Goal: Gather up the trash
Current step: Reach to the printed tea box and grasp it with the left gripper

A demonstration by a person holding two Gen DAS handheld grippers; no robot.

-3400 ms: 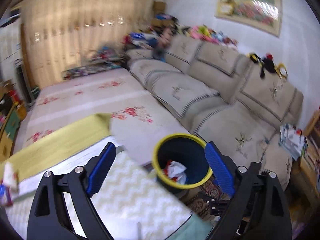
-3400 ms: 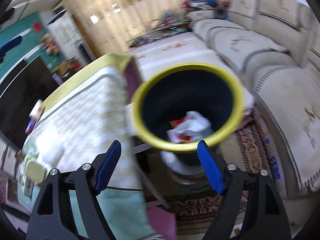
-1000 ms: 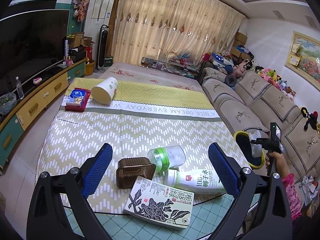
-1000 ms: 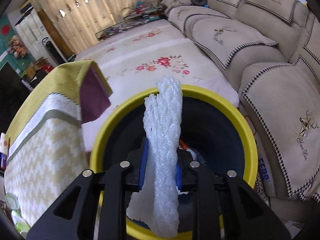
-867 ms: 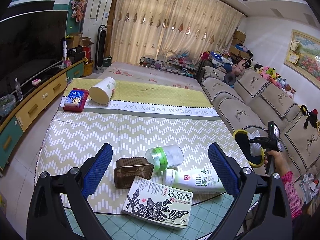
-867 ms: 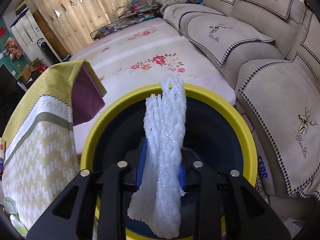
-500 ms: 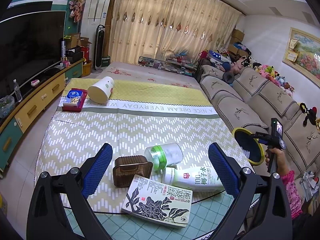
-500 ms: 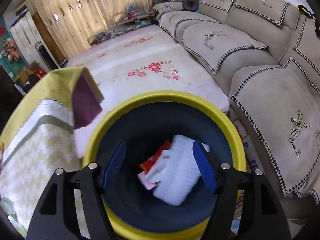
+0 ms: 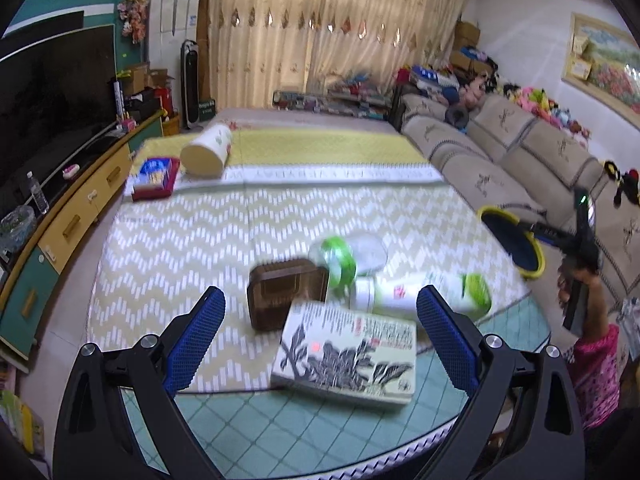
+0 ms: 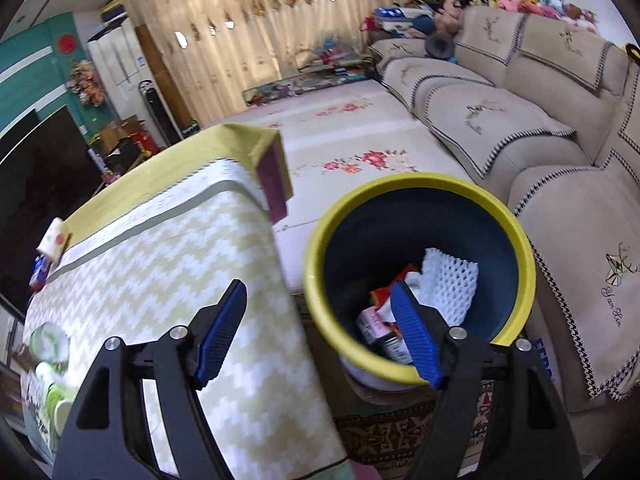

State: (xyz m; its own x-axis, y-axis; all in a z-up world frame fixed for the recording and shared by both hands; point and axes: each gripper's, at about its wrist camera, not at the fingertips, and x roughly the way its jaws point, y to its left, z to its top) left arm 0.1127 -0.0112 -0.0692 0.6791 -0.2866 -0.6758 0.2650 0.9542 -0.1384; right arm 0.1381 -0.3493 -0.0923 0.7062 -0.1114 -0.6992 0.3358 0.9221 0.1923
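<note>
Foam netting got dropped into the yellow-rimmed bin; right gripper and left gripper are spread apart, empty. Box print is blurred.

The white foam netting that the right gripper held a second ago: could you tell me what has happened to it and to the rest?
The right gripper let go of the white foam netting, which now lies in the yellow-rimmed bin; its fingers stand open and it has swung left toward the table. The left gripper stayed open over the brown tray, book and bottles.
</note>
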